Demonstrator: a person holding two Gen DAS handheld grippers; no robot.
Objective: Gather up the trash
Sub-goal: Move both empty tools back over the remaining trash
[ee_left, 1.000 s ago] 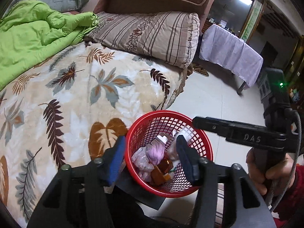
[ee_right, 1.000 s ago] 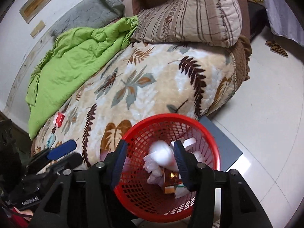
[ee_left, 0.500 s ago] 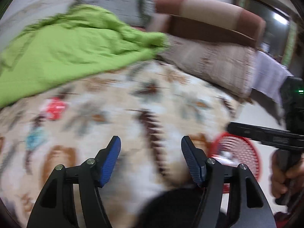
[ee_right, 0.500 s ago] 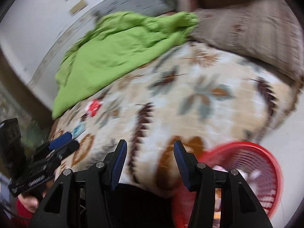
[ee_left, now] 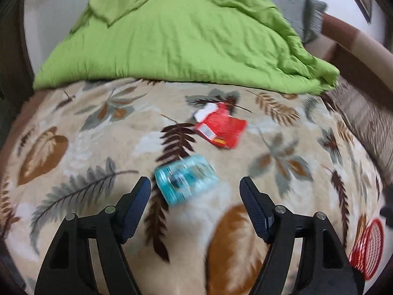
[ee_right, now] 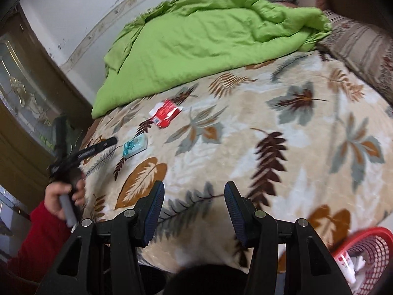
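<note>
Two pieces of trash lie on the leaf-patterned blanket: a teal packet and a red wrapper just beyond it. My left gripper hovers over the teal packet with its jaws opening; the packet sits just ahead of the fingertips, untouched. The right wrist view shows the same teal packet and red wrapper at far left, with the left gripper's fingers beside the packet. My right gripper is open over bare blanket with nothing in it. The red mesh basket holds trash at lower right.
A green quilt is bunched along the far side of the bed, and a striped pillow lies to the right. A wooden cabinet with glass doors stands at the bed's left end. A hand in a red sleeve holds the left gripper.
Both grippers swung away from the basket leftwards along the bed. The two wrappers came into close view and the left jaws spread wider. The right jaws kept their gap.
</note>
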